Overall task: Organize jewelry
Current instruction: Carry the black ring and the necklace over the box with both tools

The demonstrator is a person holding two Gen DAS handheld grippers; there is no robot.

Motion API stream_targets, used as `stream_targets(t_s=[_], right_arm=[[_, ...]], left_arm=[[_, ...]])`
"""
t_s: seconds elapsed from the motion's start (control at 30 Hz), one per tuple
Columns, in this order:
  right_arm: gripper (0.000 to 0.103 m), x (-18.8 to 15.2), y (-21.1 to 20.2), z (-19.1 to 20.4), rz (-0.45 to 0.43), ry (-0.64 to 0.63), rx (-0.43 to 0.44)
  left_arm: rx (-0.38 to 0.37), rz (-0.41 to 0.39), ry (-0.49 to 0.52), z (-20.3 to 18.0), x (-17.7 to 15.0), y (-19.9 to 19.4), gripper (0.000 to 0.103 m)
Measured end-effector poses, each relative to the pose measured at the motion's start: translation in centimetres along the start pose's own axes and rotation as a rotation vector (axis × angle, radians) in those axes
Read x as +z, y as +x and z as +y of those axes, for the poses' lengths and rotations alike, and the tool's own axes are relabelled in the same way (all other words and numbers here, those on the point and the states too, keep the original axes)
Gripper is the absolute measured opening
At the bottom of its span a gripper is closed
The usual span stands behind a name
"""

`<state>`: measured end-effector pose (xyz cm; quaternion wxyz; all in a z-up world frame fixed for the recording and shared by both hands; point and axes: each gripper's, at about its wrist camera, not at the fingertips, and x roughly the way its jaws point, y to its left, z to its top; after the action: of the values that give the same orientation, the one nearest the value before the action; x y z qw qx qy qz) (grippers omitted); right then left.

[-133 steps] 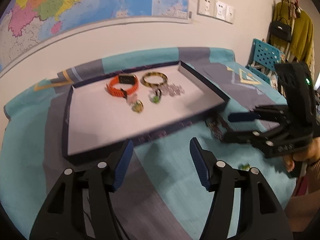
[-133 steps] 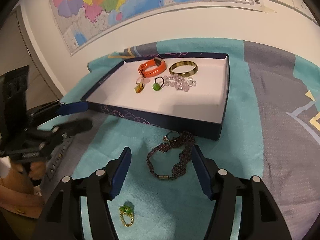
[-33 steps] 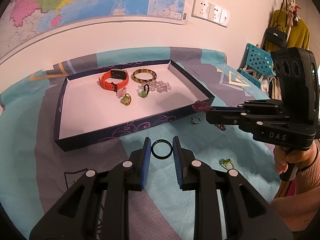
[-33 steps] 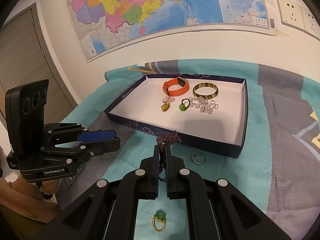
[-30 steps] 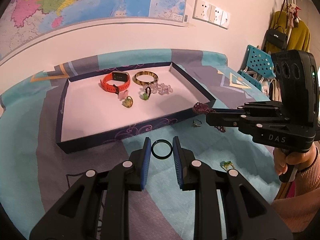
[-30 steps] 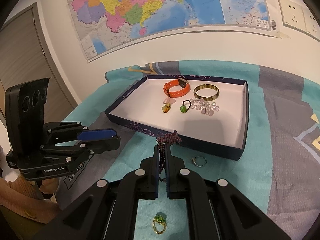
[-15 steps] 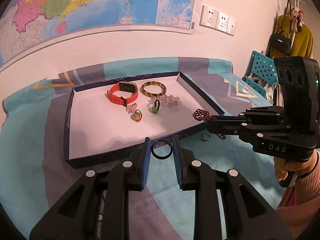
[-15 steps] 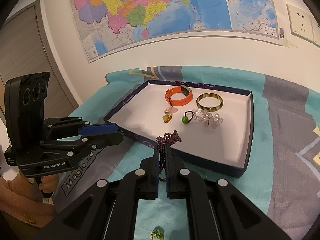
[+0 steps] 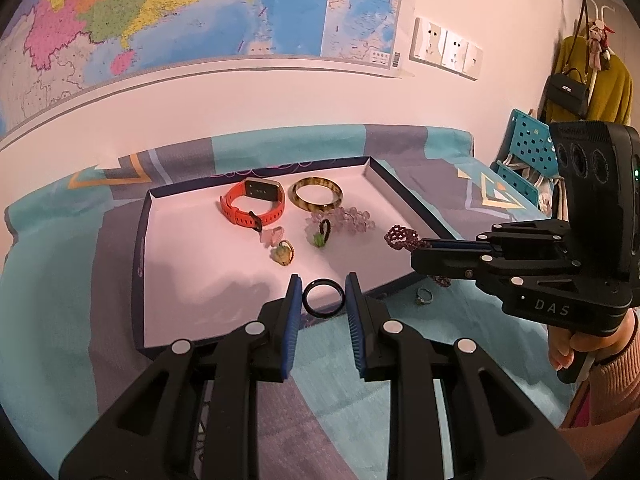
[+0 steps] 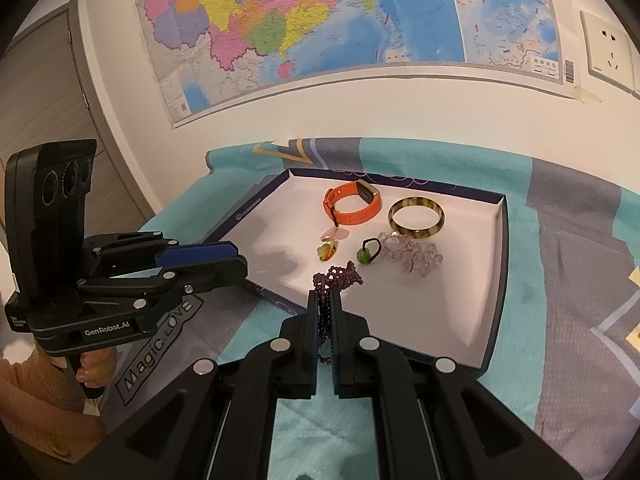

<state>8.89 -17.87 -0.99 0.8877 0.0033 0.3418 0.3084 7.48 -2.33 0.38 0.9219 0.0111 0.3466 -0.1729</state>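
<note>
A person holds two black grabbers with blue pads over a bed with a teal and grey patterned blanket [image 9: 60, 264]. The left gripper [image 9: 323, 304] squeezes a thin black round ring [image 9: 323, 300] between its two pads, and the ring stands up on its edge above the near wall of a big flat dark blue box with a white inside [image 9: 192, 280]. The right gripper [image 10: 325, 312] is pinched tight on a dark purple beaded bracelet [image 10: 338, 274]; a bunch of beads sticks out past the tips and the rest of the beads hang down between the pads. It hovers over the near edge of the same box. Inside the box, near the far wall, lie an orange watch with a rubber strap [image 9: 254, 208] and, just beside it, a brown and yellow striped bangle [image 9: 317, 199]. In front of the bangle sits a pile of clear pale purple beads [image 9: 352, 222], with a black ring that has a green stone [image 9: 322, 234] touching it. A small yellow charm with a pink piece [image 9: 280, 248] lies in front of the watch. Outside the box, on the blanket, a little silver ring [image 9: 424, 296] lies near the right gripper. A big colourful map [image 10: 320, 20] hangs on the wall behind.
</note>
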Motion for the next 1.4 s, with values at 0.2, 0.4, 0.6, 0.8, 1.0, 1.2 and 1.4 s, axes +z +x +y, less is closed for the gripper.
stream_targets(t_s=[0.2, 0.4, 0.6, 0.8, 1.0, 1.2, 1.4], right_arm=[[0.004, 0.9, 1.1, -0.6, 0.007, 0.001, -0.011], [0.004, 1.4, 2.2, -0.9, 0.017, -0.003, -0.025], [0.004, 1.6, 2.9, -1.3, 0.029, -0.002, -0.032], [0.004, 1.8, 3.6, -1.4, 0.040, -0.002, -0.034], [0.004, 2.0, 4.3, -1.4, 0.049, -0.004, -0.036], [0.004, 2.2, 4.8, -1.5, 0.057, -0.005, -0.039], [0.004, 2.3, 5.2, -1.8, 0.068, 0.003, -0.044]], left_arm=[[0.017, 0.003, -0.006, 0.3, 0.6, 0.9, 0.022], [0.029, 0.013, -0.014, 0.8, 1.1, 2.1, 0.022], [0.042, 0.021, -0.013, 1.0, 1.5, 3.1, 0.022], [0.046, 0.035, -0.023, 1.3, 1.8, 4.1, 0.022], [0.054, 0.051, -0.038, 1.6, 1.9, 5.1, 0.022], [0.056, 0.072, -0.047, 1.8, 1.9, 5.9, 0.022], [0.059, 0.092, -0.058, 2.1, 2.0, 6.8, 0.023]])
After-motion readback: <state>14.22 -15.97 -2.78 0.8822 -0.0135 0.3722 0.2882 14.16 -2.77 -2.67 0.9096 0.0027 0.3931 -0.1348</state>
